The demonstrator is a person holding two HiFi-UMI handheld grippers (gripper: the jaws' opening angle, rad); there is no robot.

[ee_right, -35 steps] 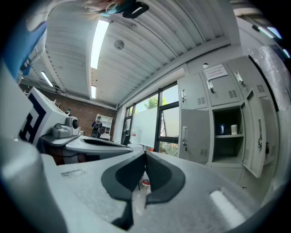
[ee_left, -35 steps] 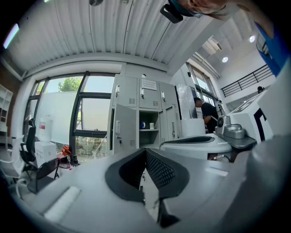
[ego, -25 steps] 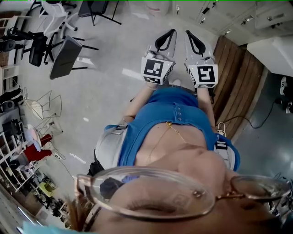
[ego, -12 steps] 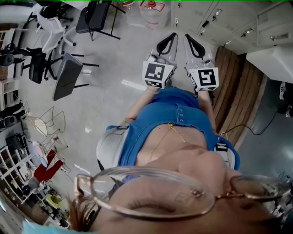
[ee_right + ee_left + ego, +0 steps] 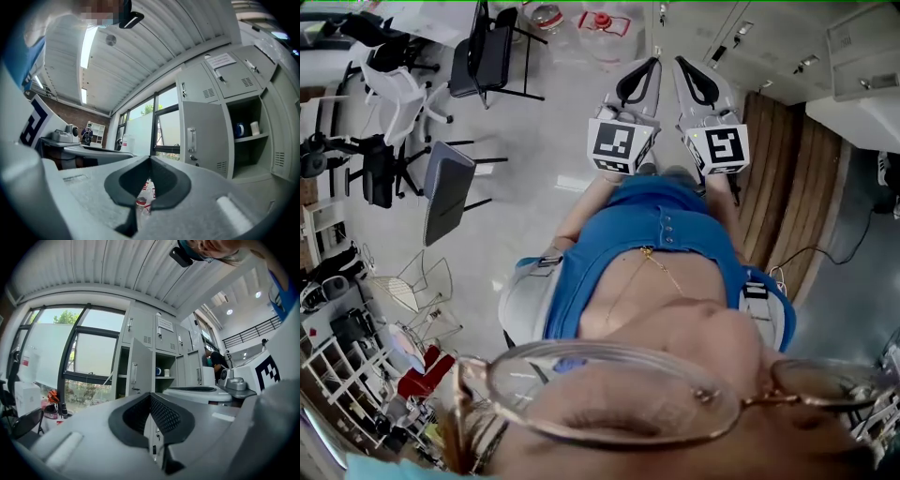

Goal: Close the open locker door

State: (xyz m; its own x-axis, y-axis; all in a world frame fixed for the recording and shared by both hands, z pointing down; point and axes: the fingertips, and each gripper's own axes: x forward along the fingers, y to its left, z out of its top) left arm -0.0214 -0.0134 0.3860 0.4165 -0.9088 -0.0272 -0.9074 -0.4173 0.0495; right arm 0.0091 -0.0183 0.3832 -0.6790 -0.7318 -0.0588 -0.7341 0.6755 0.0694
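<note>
Evidently the person has walked forward over the last second: in the head view the black office chairs have slid down and left across the pale floor, and the clear water bottles with red caps (image 5: 602, 21) have come into sight at the top edge. The bank of grey lockers (image 5: 727, 39) now lies closer ahead, so I judge this to be the approach, with the closing push not yet begun.

The open grey metal locker door (image 5: 204, 136) stands swung out to the left of its compartment, well apart from both tools. A blue mug (image 5: 239, 130) and a white cup (image 5: 254, 127) sit on the shelf inside.

The left gripper (image 5: 151, 397) and the right gripper (image 5: 150, 161) are held side by side in front of the body. Each has its 2 jaws pressed together at the tips, with nothing between them.

A white paper notice (image 5: 220, 60) is stuck to an upper locker, but its print is too small to read. The cubes carry only black-and-white square markers, and the red bottle labels cannot be made out.
</note>
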